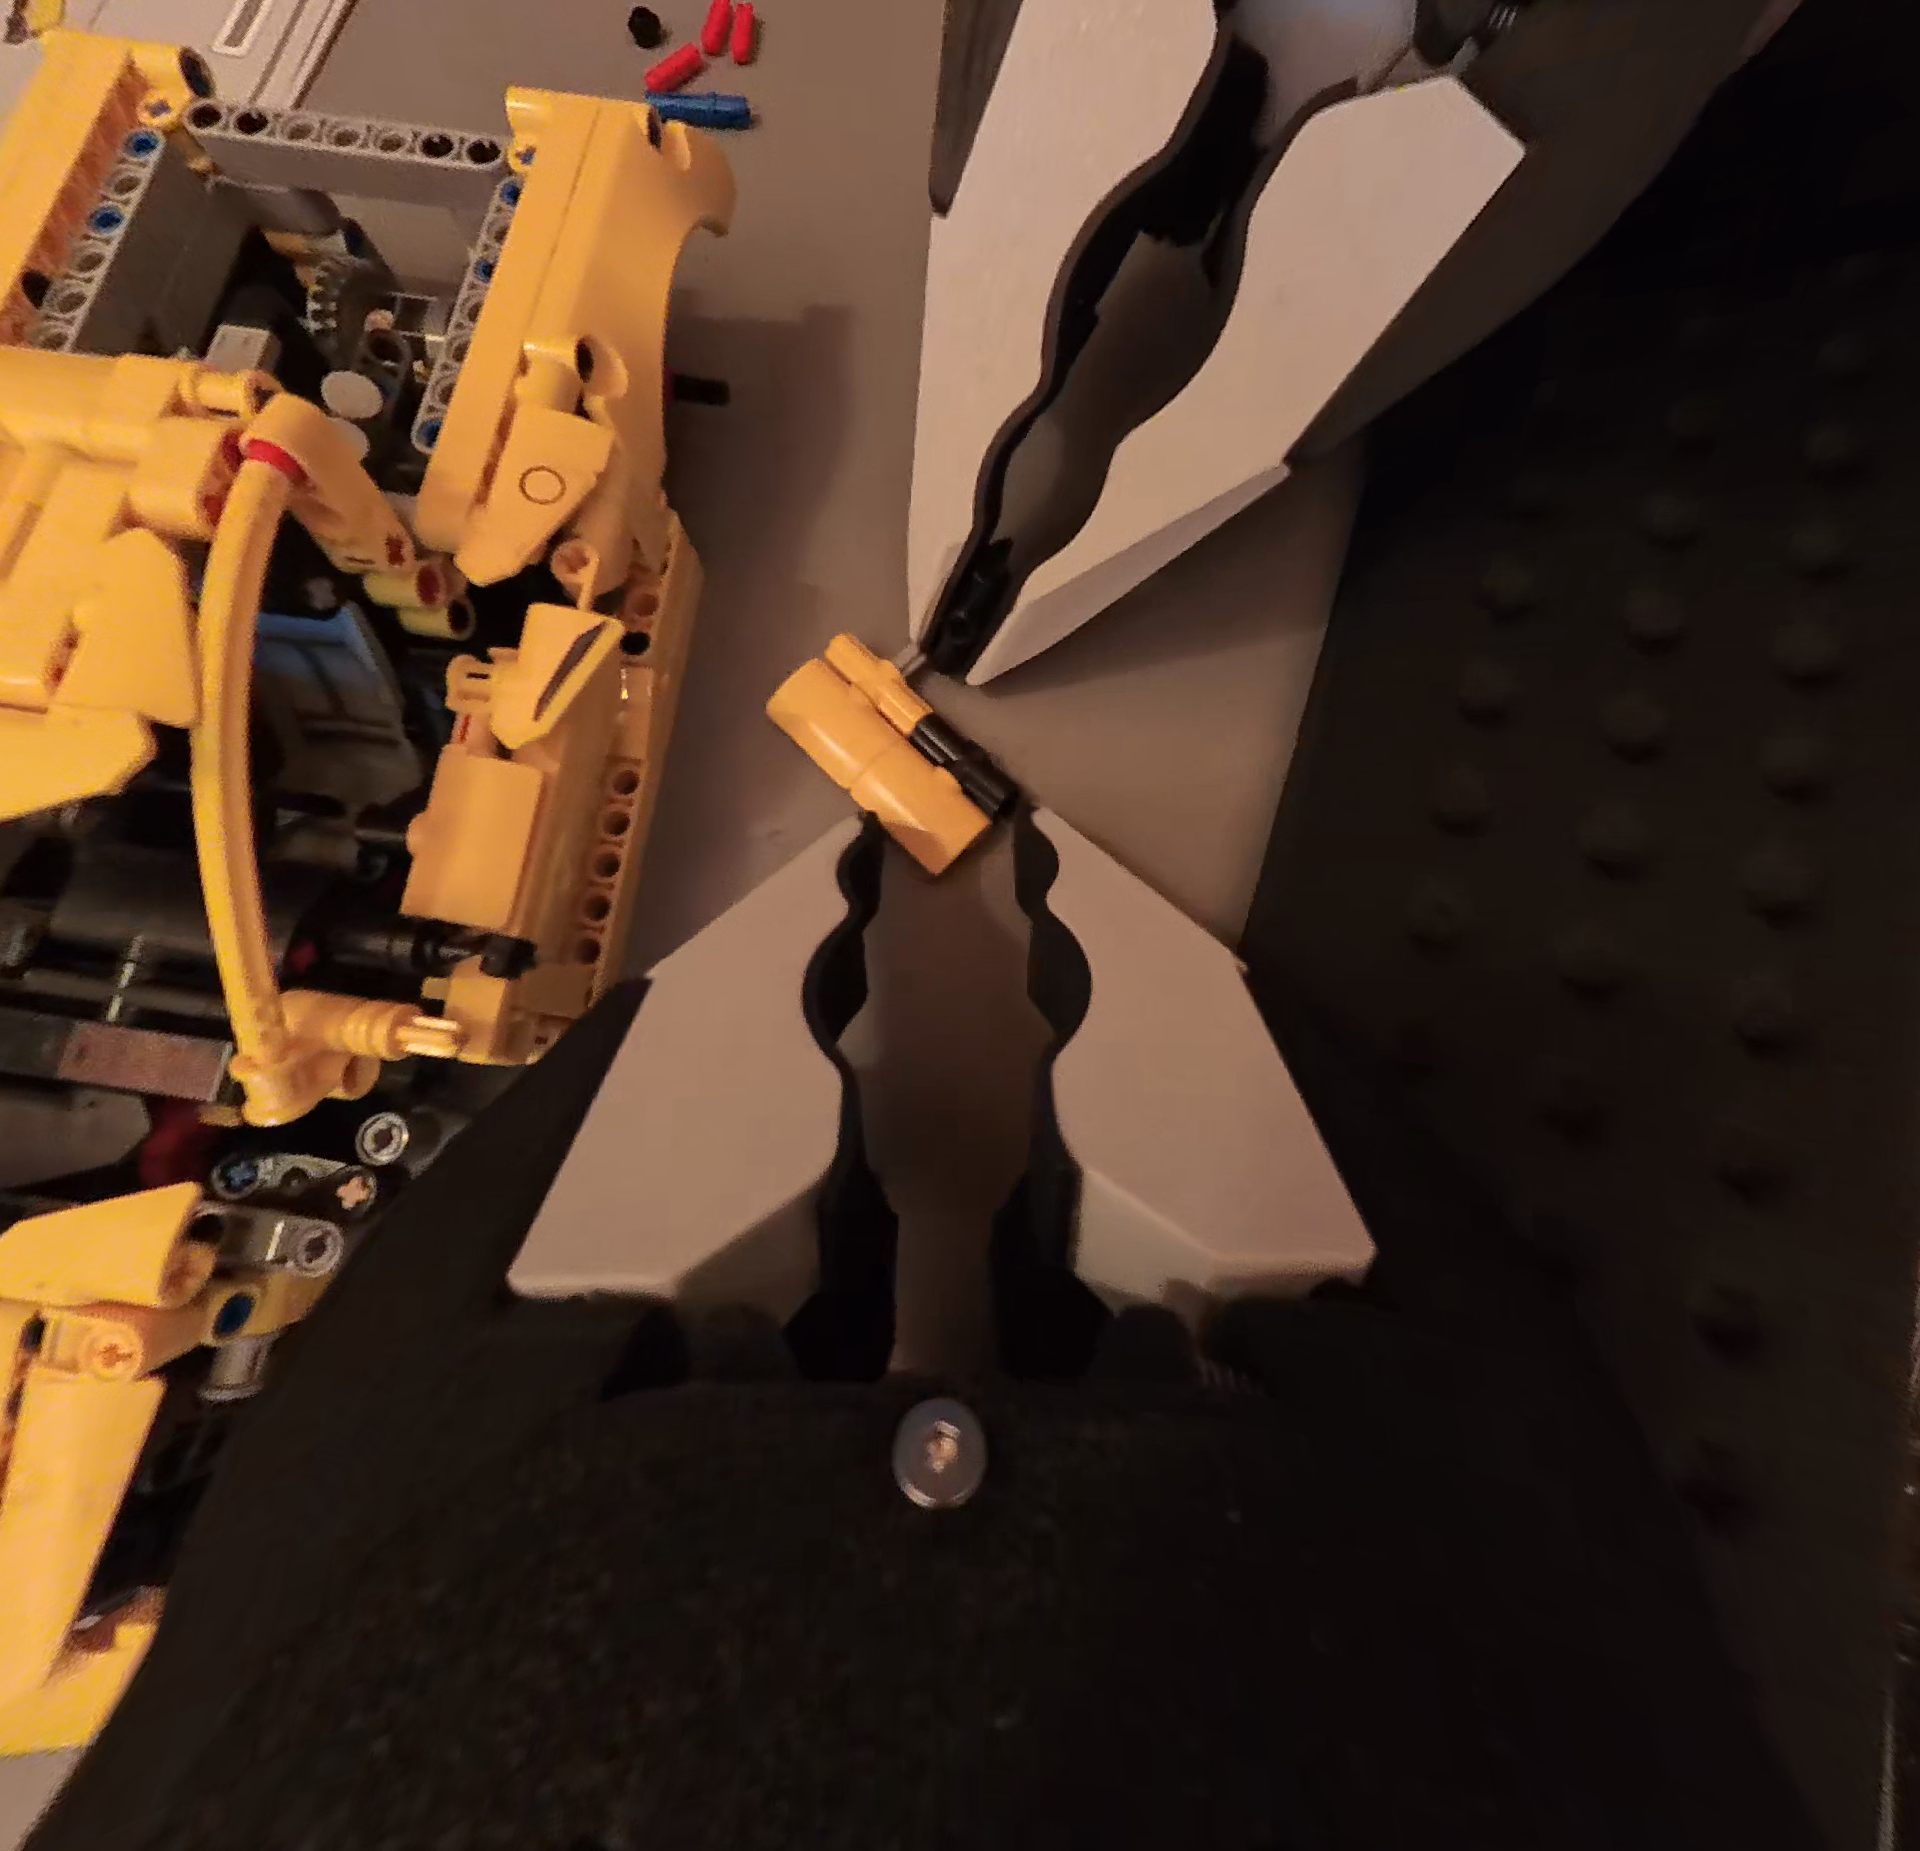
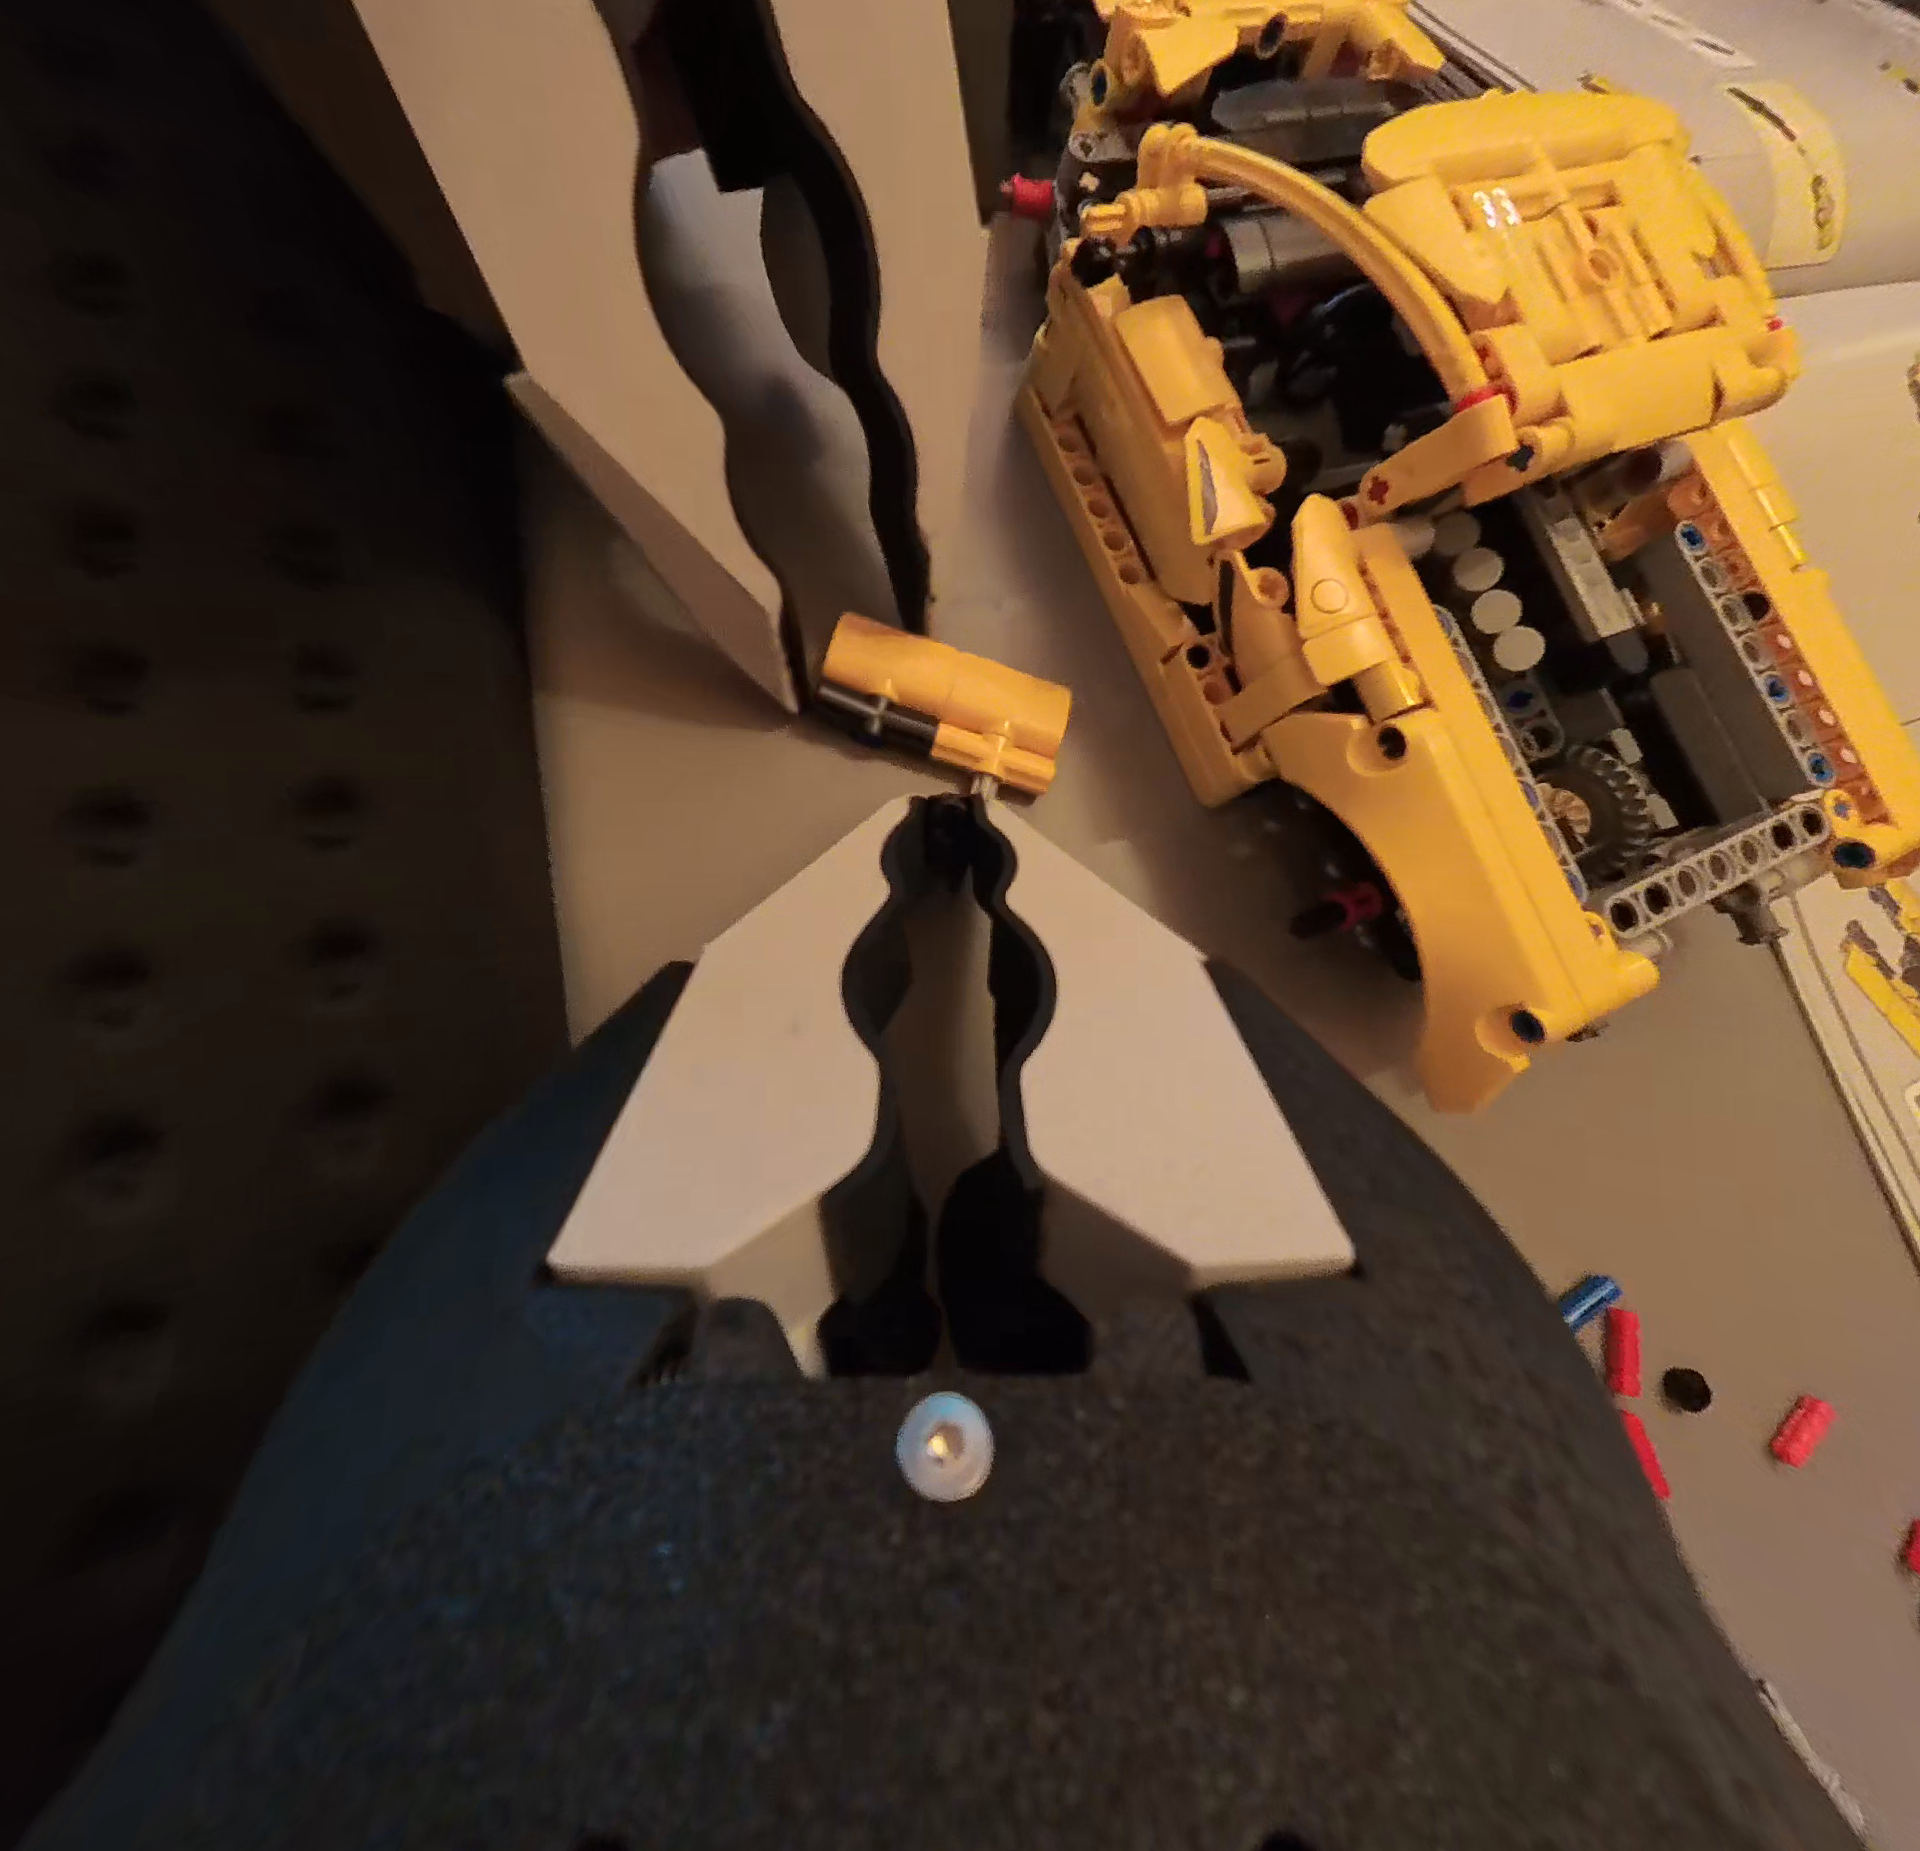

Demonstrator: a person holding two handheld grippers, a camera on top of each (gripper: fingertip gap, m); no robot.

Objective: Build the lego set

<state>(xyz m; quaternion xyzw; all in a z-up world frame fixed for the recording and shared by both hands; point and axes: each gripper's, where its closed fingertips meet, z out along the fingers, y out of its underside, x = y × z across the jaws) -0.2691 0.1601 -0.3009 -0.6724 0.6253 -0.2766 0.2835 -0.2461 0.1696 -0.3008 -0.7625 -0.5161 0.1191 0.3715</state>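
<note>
My left gripper (image 1: 940, 835) is shut on a small yellow connector piece (image 1: 873, 752) that has black pins along one side, and holds it above the table. My right gripper (image 2: 951, 814) is shut on a small black pin (image 2: 945, 840), whose tip touches the yellow connector piece (image 2: 935, 689). The grippers meet tip to tip: the right gripper (image 1: 951, 658) comes in from the top of the left wrist view, and the left gripper (image 2: 857, 658) from the top of the right wrist view. The big yellow lego vehicle (image 1: 582, 274) (image 2: 1455, 918) lies beside them.
Loose red pins (image 1: 675, 64) (image 2: 1803, 1443), a blue pin (image 1: 696, 108) (image 2: 1584, 1300) and a black pin (image 1: 644, 25) lie on the table. An instruction booklet (image 2: 1849, 1022) lies under the model. A dark studded mat (image 1: 1662, 866) (image 2: 156, 762) borders the table. Only a small space, under 4 cm, lies between the two pairs of fingers.
</note>
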